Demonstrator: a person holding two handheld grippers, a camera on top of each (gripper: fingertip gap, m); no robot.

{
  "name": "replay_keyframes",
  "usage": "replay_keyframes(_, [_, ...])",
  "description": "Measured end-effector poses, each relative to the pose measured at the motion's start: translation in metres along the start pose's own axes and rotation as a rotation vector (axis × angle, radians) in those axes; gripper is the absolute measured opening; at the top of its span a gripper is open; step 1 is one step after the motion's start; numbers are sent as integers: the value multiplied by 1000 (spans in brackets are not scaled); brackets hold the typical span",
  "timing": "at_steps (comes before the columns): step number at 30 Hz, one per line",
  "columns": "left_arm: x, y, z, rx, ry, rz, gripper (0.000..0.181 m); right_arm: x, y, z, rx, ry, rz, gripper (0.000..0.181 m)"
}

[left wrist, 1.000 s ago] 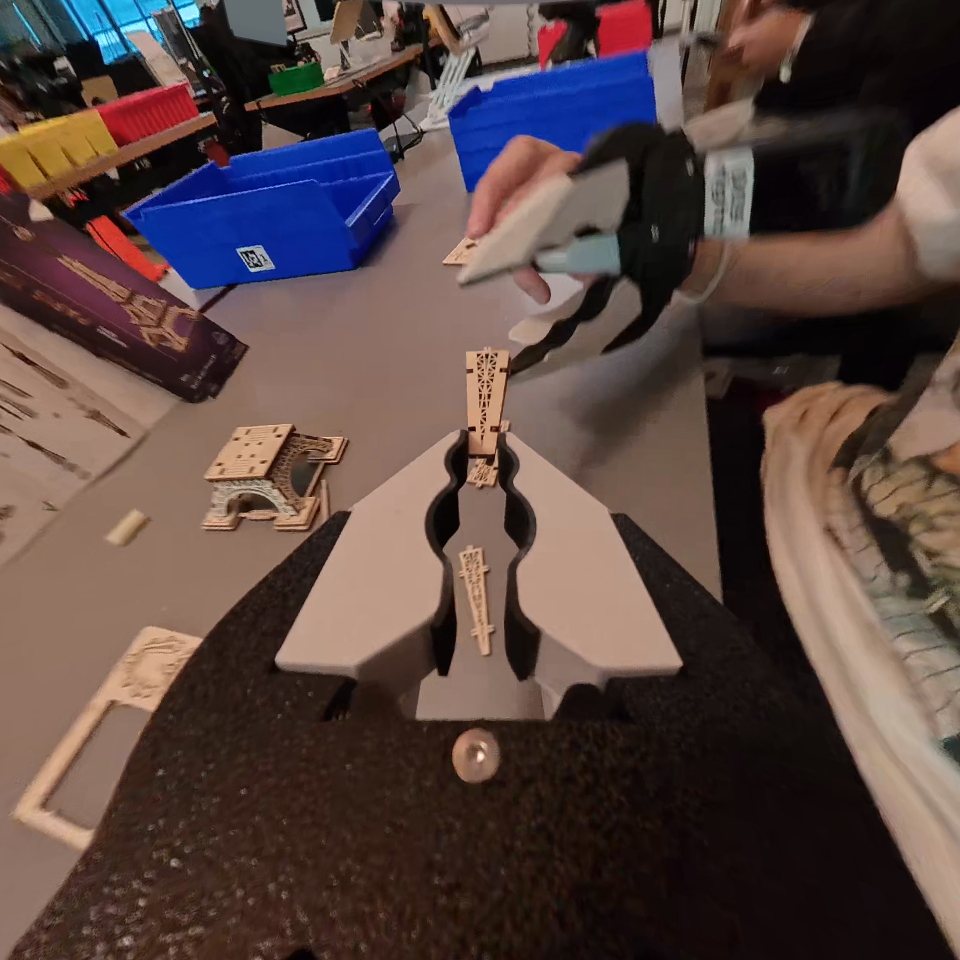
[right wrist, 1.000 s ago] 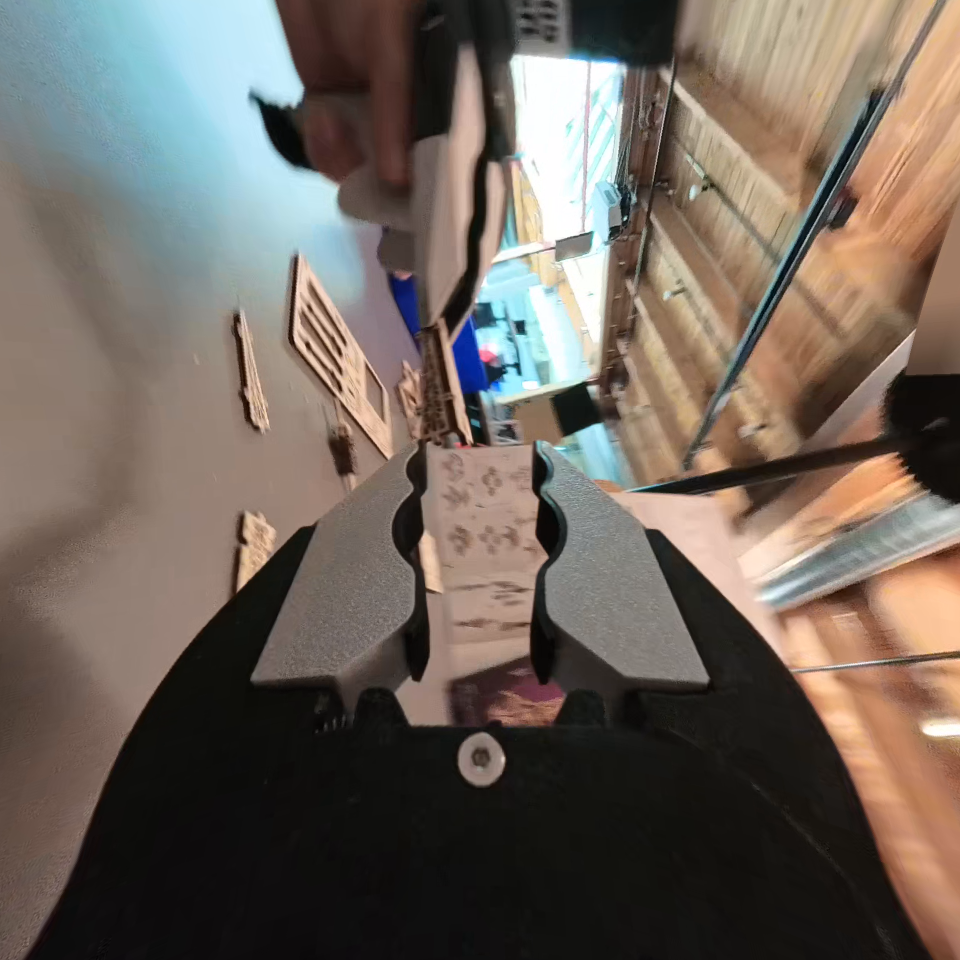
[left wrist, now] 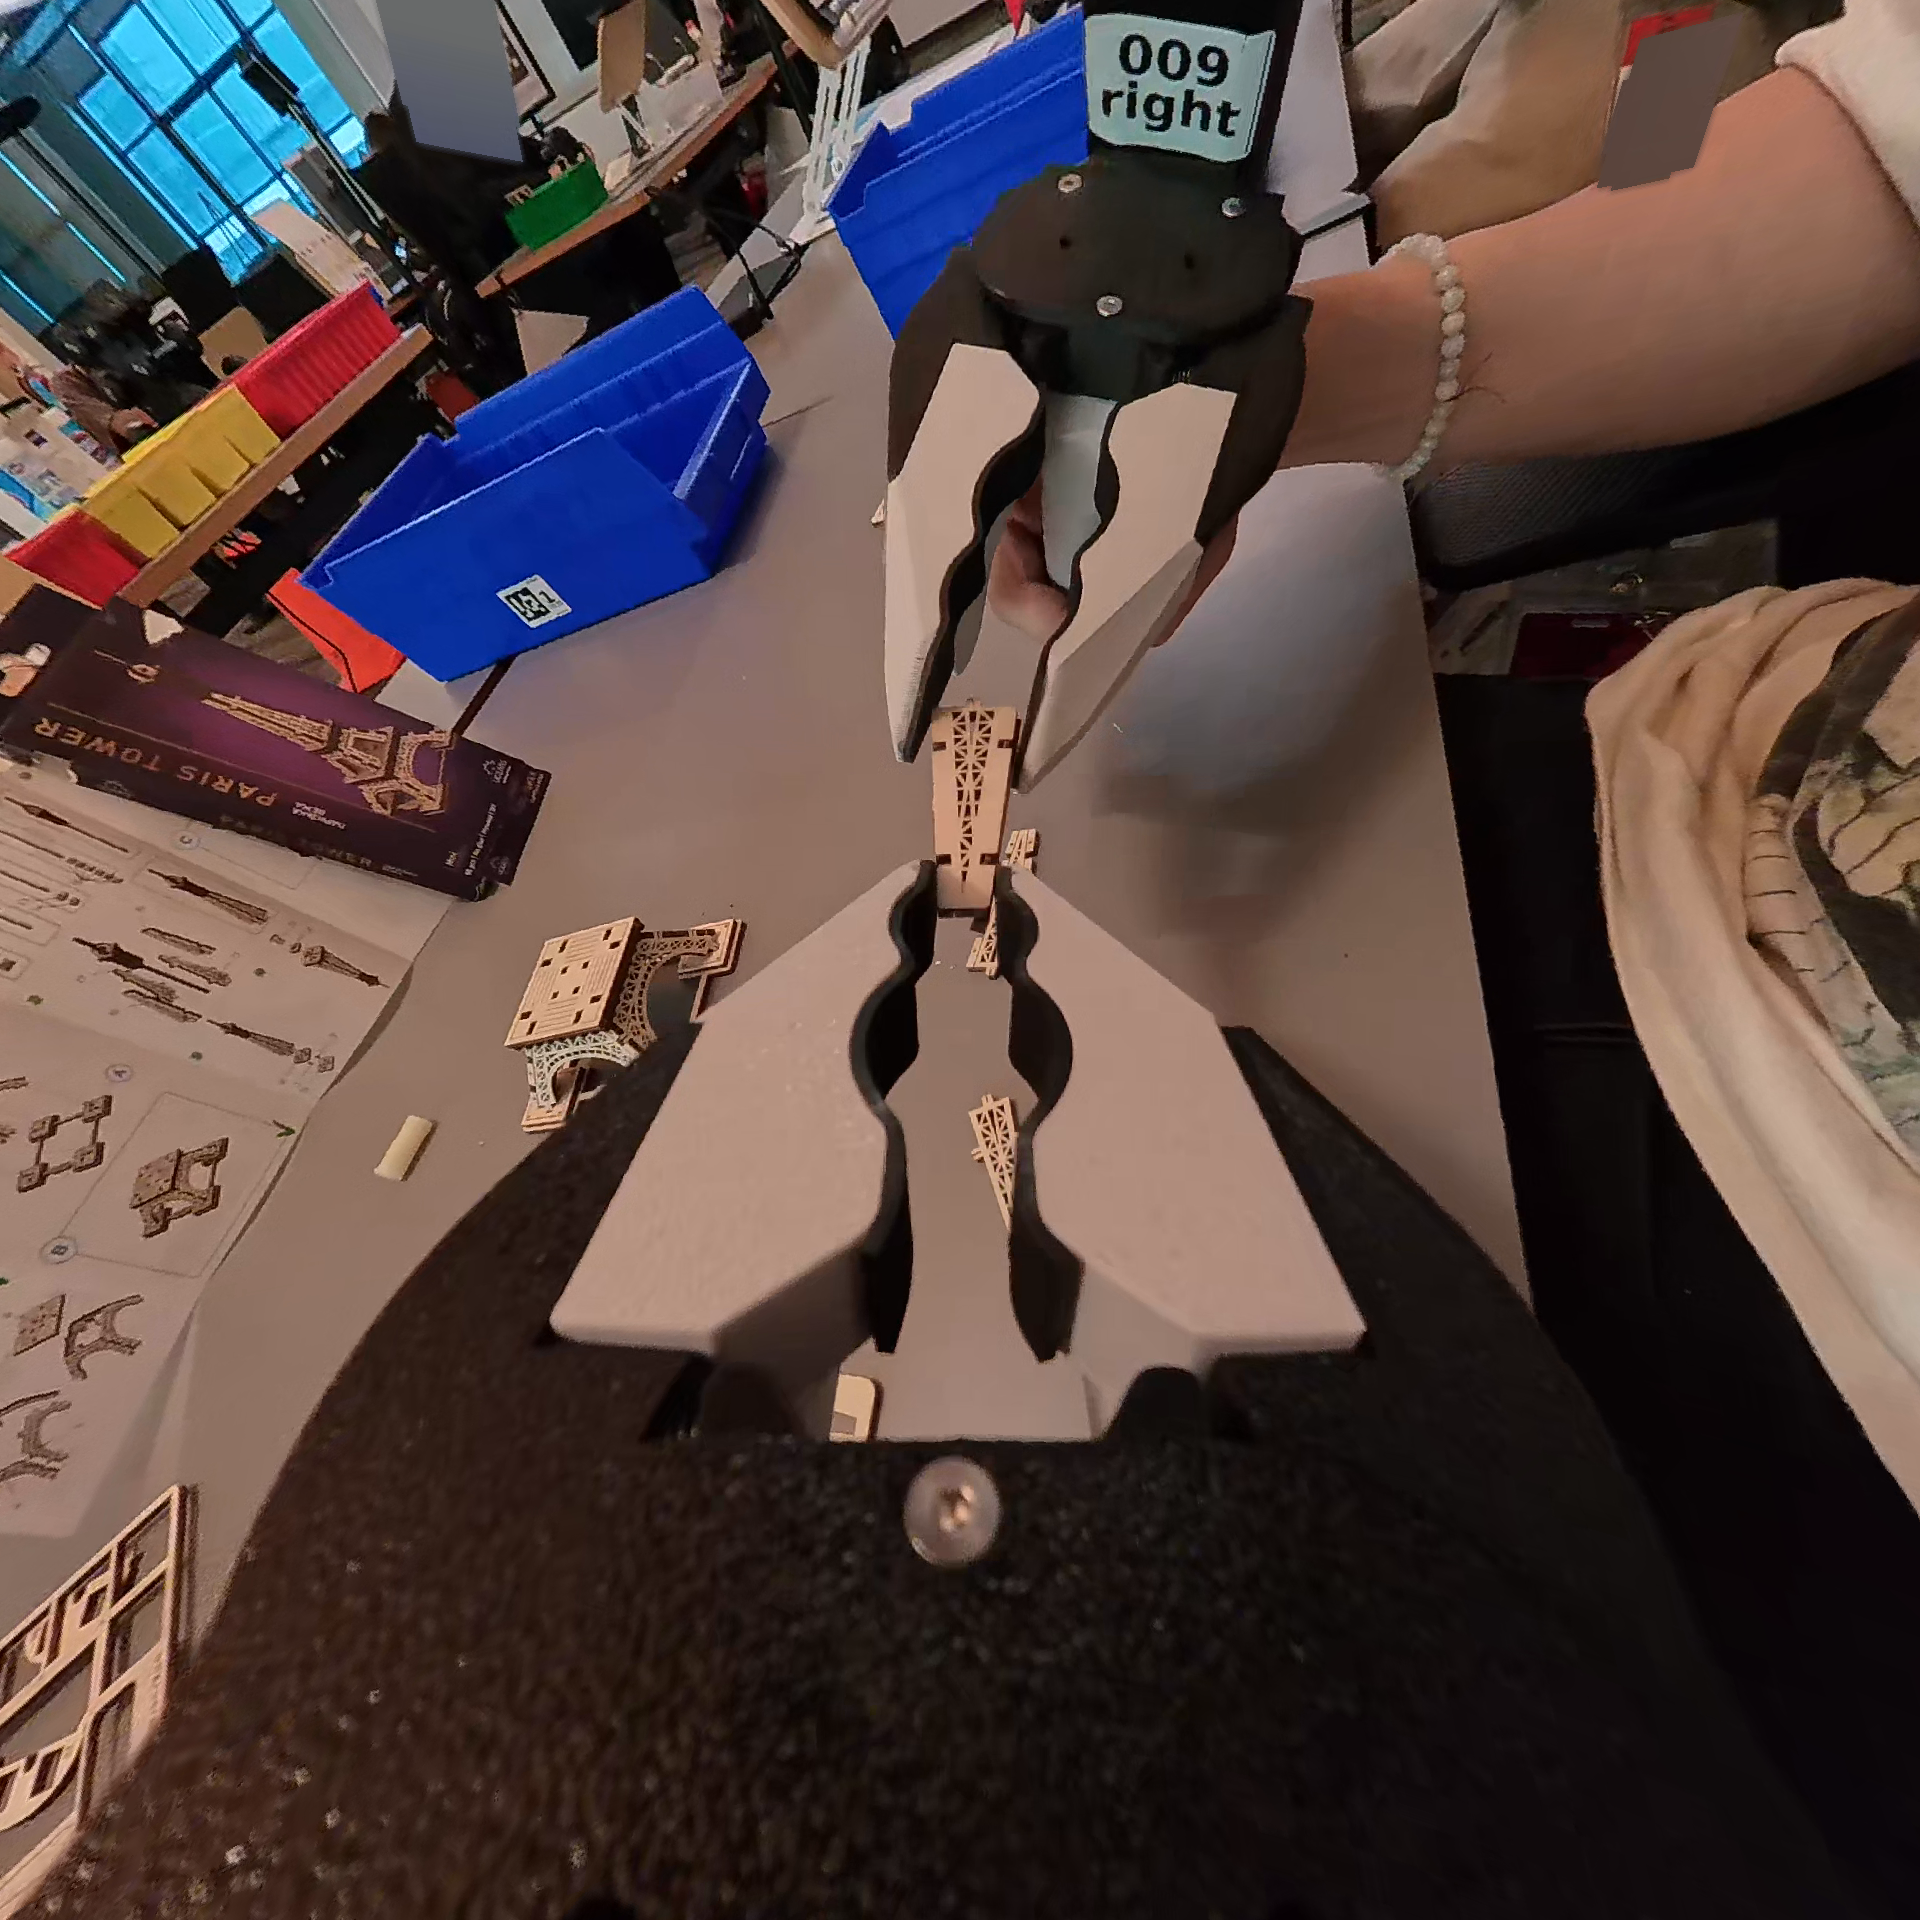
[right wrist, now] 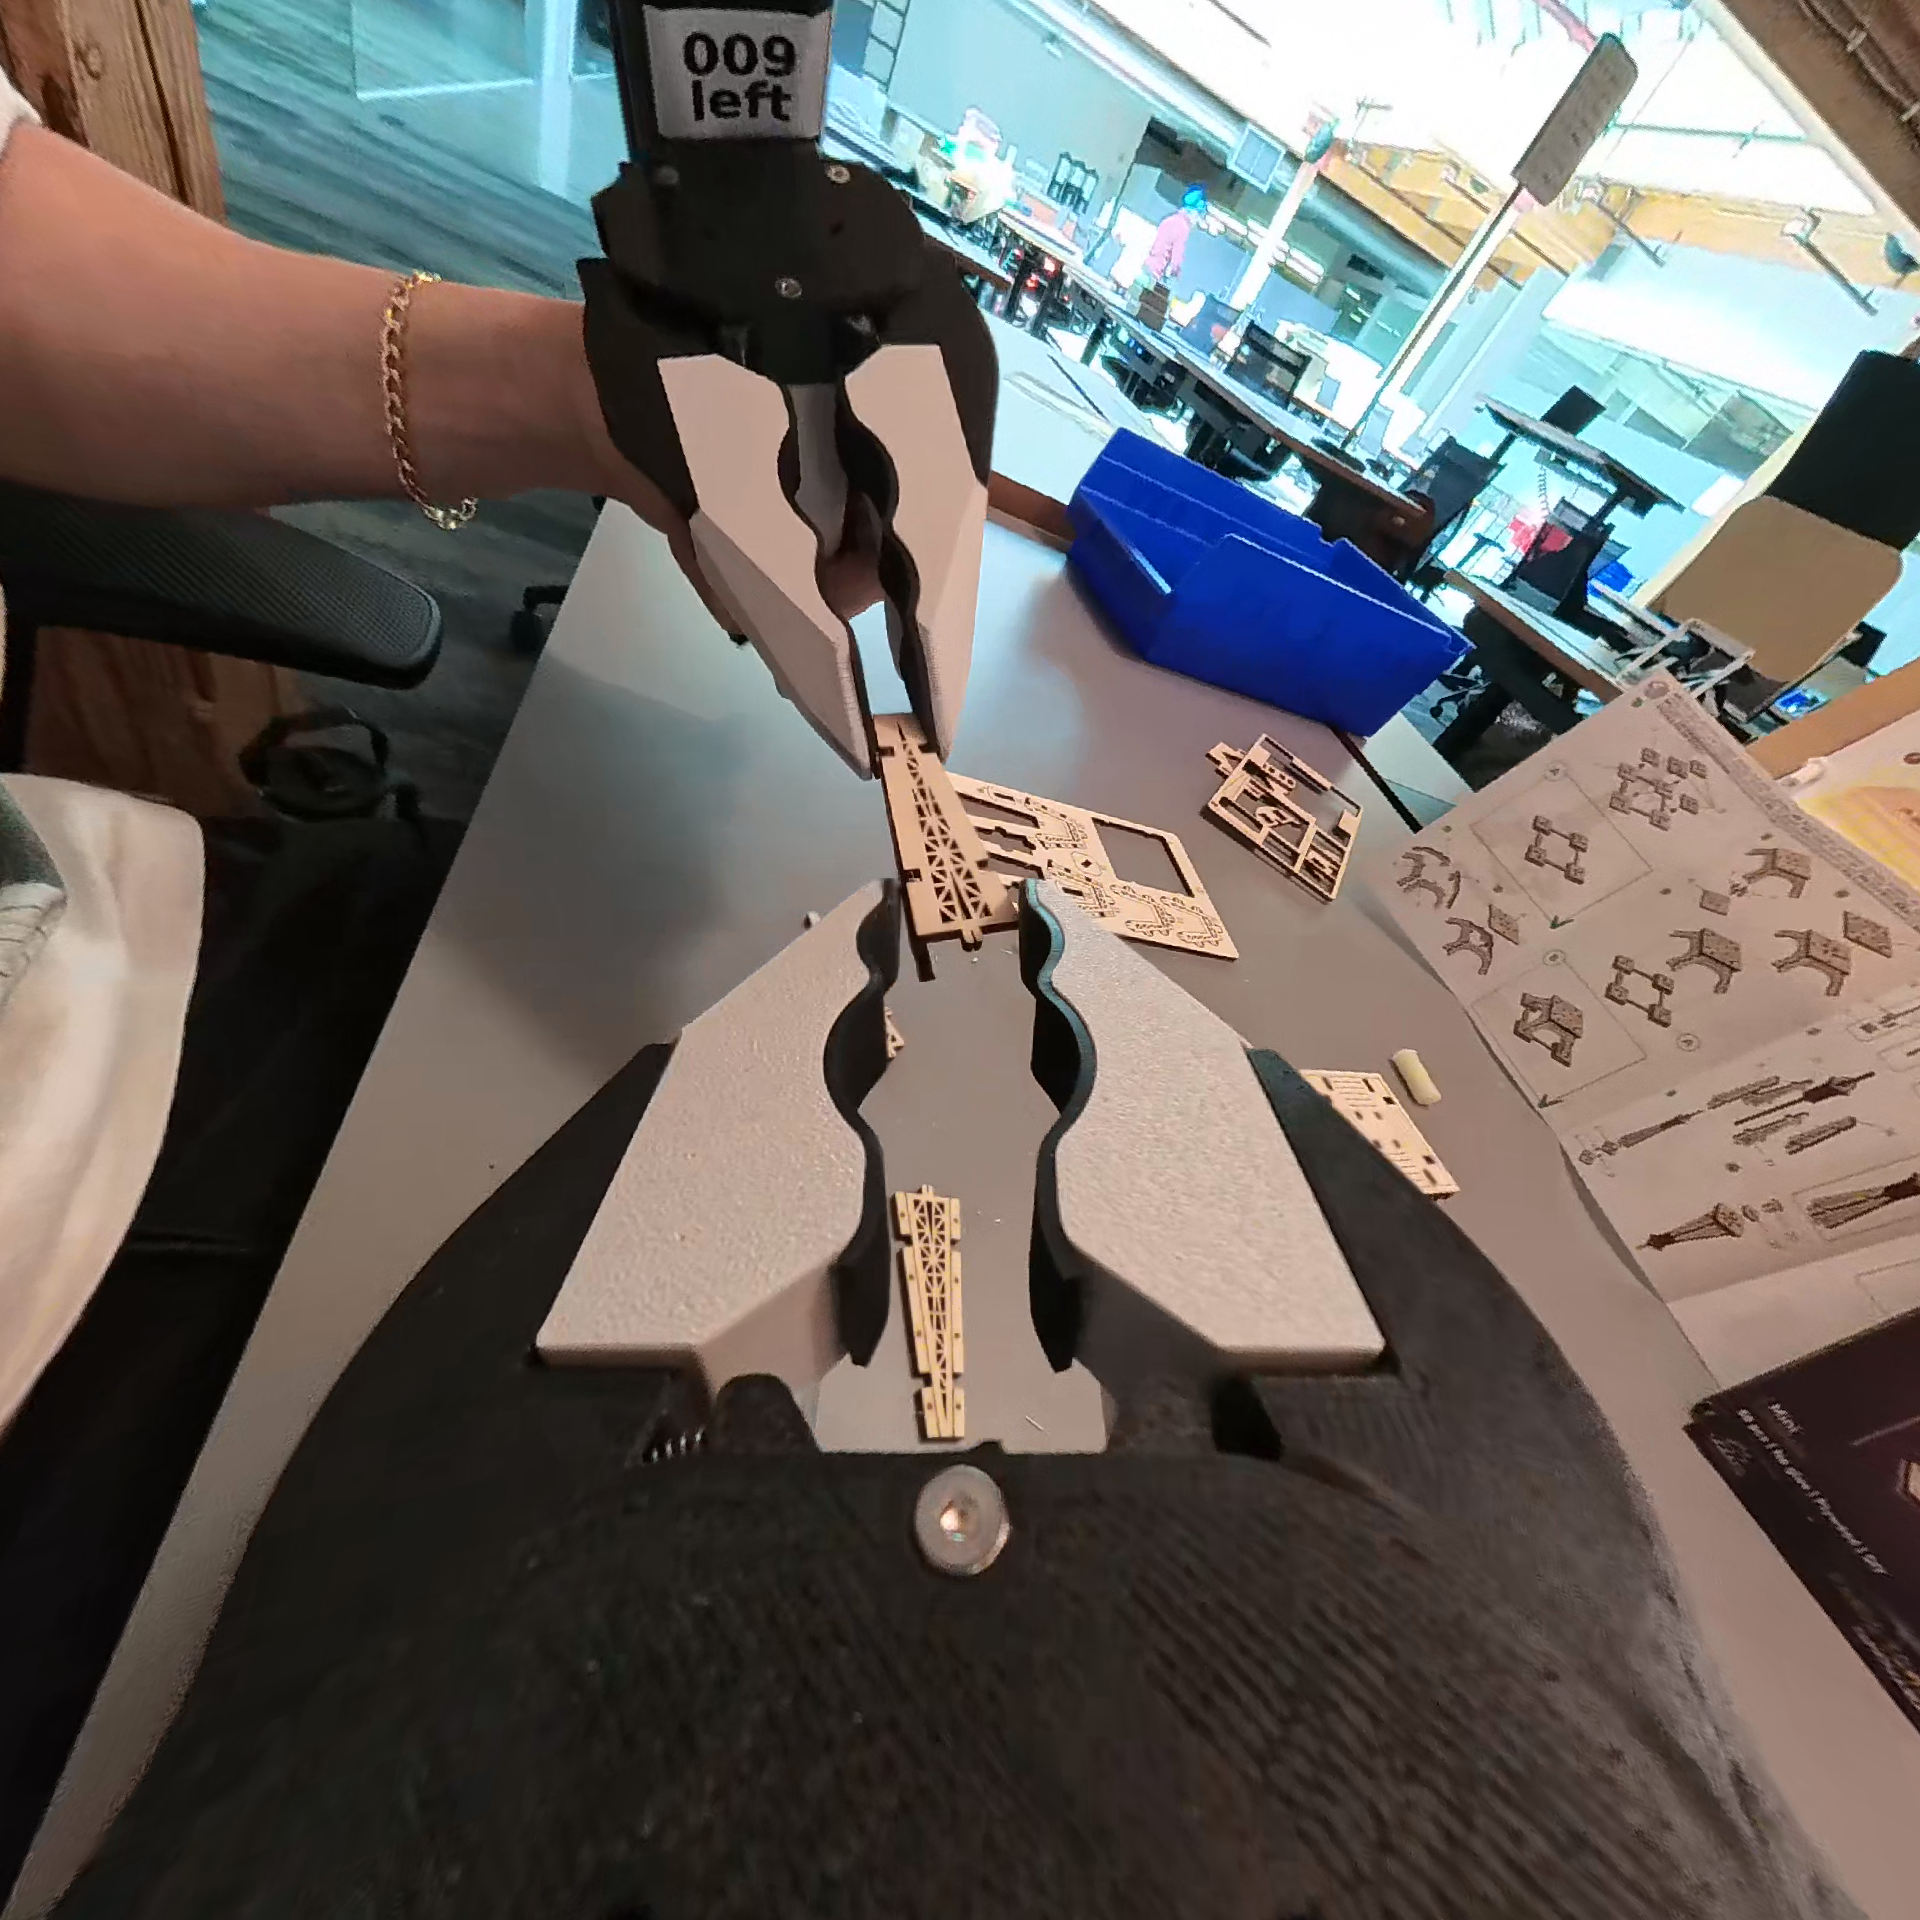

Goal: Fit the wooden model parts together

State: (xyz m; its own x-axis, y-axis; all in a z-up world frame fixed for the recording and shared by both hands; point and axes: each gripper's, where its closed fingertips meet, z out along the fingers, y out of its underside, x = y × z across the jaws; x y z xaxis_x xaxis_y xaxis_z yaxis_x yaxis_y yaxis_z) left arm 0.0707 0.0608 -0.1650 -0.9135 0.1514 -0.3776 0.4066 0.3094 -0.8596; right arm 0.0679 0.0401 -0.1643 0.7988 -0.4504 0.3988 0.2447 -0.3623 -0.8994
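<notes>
Right hand-held gripper (left wrist: 961, 769) has swung in, tips part-open around the lattice strip (left wrist: 971, 805) pinched by the left hand-held gripper (left wrist: 961, 883) above the counter (left wrist: 727, 727); tower base (left wrist: 603, 997) built, spire unjoined.

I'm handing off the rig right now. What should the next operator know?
Left gripper: shut on the narrow end of a lattice panel, held above the table.
Right gripper: brackets the panel's wide end; grip unclear.
Tower base: assembled, on the table.
Loose lattice strip: lies flat under the grippers.
Left to do: probably secure the panel, join it to the other strips and mount it on the base.
</notes>
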Motion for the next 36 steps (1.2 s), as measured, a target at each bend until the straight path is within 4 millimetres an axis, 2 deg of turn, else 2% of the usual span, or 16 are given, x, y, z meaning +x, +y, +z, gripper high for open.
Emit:
replay_keyframes(12, [4, 4, 1, 23, 74, -123, 9, -3, 0, 0, 26, -47, 47, 20])
replay_keyframes(21, [3, 10, 2, 6, 93, -170, 9, -4, 6, 3, -17, -65, 84, 19])
replay_keyframes(23, [2, 10, 3, 12, 87, -190, 10, -3, 7, 4, -19, -72, 140, 19])
replay_keyframes(25, [-8, 6, 1, 54, 22, -185, 12, 4, 8, 6, -2, -53, 280, 19])
replay_keyframes(28, [-16, -2, -3, 71, -77, -75, 19, 10, 22, 10, -26, -59, 601, 19])
replay_keyframes(30, [-14, 3, 0, -33, -159, 119, 35, 6, 22, 10, -4, -135, 816, 19])
replay_keyframes(31, [-14, 6, 3, -100, -205, 230, 42, 7, 21, 9, 13, -143, 882, 19])
replay_keyframes(33, [-10, 9, 8, -182, -240, 401, 37, 7, 21, 9, 22, -146, 934, 19])
replay_keyframes(36, [-4, 7, 17, -201, -252, 496, 39, 3, 24, 9, -7, -169, 1020, 19])
